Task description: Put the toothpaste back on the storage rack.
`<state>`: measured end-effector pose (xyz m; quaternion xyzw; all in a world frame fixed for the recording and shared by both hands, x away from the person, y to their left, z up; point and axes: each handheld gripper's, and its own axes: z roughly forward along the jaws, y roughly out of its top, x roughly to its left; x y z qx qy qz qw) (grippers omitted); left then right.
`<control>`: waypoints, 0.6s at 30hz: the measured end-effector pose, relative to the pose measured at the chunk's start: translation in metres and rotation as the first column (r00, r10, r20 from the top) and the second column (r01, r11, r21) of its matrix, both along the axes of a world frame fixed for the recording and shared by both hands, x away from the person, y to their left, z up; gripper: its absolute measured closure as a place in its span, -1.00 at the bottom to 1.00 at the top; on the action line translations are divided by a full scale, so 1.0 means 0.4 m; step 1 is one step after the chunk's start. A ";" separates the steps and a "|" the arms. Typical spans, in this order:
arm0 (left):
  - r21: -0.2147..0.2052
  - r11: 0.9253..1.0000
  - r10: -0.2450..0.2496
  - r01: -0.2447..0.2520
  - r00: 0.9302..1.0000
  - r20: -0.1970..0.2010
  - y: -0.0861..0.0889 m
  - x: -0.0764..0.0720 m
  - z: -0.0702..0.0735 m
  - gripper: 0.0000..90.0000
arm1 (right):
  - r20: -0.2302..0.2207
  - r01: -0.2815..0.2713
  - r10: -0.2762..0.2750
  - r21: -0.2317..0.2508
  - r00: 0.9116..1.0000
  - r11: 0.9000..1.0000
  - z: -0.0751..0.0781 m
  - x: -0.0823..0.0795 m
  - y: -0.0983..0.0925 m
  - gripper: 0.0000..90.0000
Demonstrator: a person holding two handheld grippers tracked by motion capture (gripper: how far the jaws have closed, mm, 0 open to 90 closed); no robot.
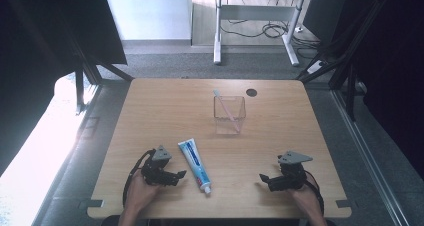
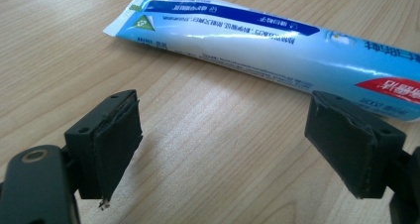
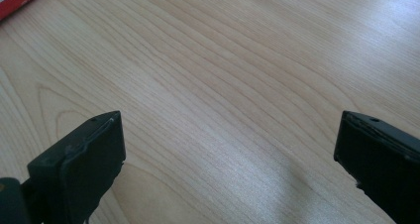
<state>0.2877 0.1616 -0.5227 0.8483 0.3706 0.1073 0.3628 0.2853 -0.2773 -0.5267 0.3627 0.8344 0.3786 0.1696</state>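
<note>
On my wooden worktop a toothpaste tube lies flat near the front edge, its white cap pointing toward me and its crimped end pointing away. Farther back, near the middle, stands a clear plastic cup with a pink toothbrush leaning inside it. A small dark round hole is in the worktop just behind the cup, to the right. Between the tube and the cup the wood is bare.

My left tongs rest low at the front left, just beside the tube and pointing toward it — their jaws stand wide apart and grasp nothing. In the left gripper view the tube lies across just beyond the jaws, and one jaw covers a little of its edge; whether it touches, I cannot tell. My left hand holds them from below.

My right tongs rest at the front right, well apart from the tube, pointing to the left — also released, with bare wood between the jaws. My right hand is behind them.
</note>
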 end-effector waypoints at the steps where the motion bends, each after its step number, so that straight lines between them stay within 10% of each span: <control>1: 0.000 1.000 0.003 -0.003 1.000 -0.002 0.000 0.000 0.003 -0.68 | 0.001 0.001 -0.001 0.000 1.000 1.000 0.000 0.000 0.001 -1.00; 6: -0.001 1.000 0.006 -0.006 1.000 -0.004 -0.004 -0.002 0.016 -0.61 | 0.013 -0.002 0.002 -0.016 1.000 1.000 0.001 -0.003 0.003 -1.00; 18: -0.074 0.997 -0.029 0.025 0.999 -0.046 -0.029 -0.002 0.053 0.28 | 0.033 0.025 -0.025 0.001 0.999 1.000 0.009 -0.003 -0.017 -0.99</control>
